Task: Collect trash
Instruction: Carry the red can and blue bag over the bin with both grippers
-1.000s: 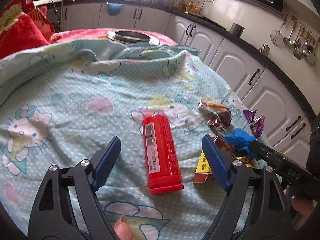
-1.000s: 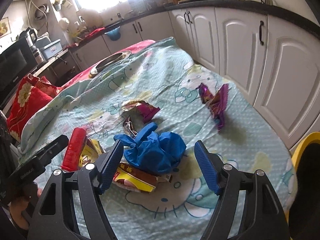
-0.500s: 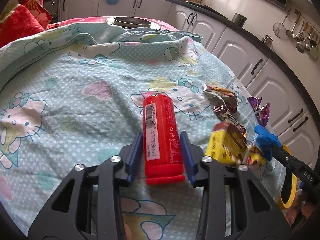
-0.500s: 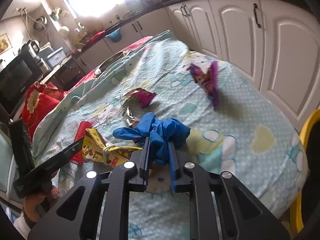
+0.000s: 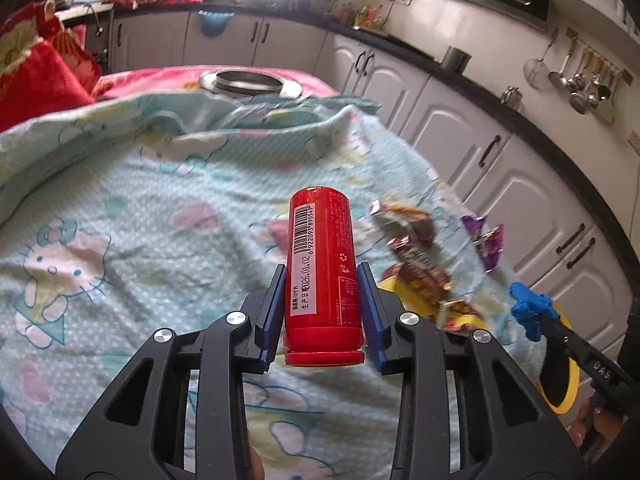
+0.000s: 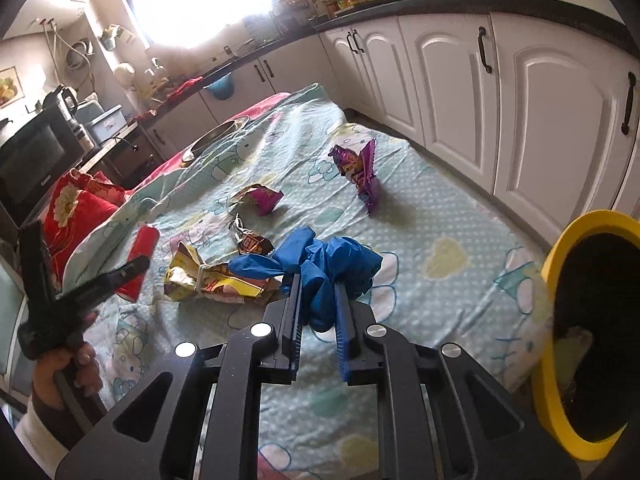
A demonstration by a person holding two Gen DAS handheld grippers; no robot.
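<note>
- Fingers of the left gripper (image 5: pixel 323 312) are clamped on a red canister (image 5: pixel 320 268), blue pads pressed against its two sides near the capped end; its long axis runs straight out along the fingers toward 12 o'clock, barcode label facing up
- Fingers of the right gripper (image 6: pixel 316 312) are pinched together on a crumpled blue glove (image 6: pixel 324 264), which bunches up past the fingertips and looks lifted clear of the cloth
- At 3 o'clock from the right gripper, just past the edge of the cloth-covered tabletop (image 6: pixel 440 216), stands a yellow-rimmed bin (image 6: pixel 560 320) with a dark inside; the right hand is clearly the nearer one to it, so I'd judge the glove goes in first with a swing to the right
- From the left gripper the same bin peeks out low at 4 o'clock, behind the other tool, so the canister has farther to travel
- On the cloth lie a yellow wrapper (image 6: pixel 208 276), a small foil wrapper (image 6: pixel 248 240), a magenta packet (image 6: pixel 260 200) and a purple wrapper (image 6: pixel 360 172), spread from 10 to 12 o'clock ahead of the right gripper
</note>
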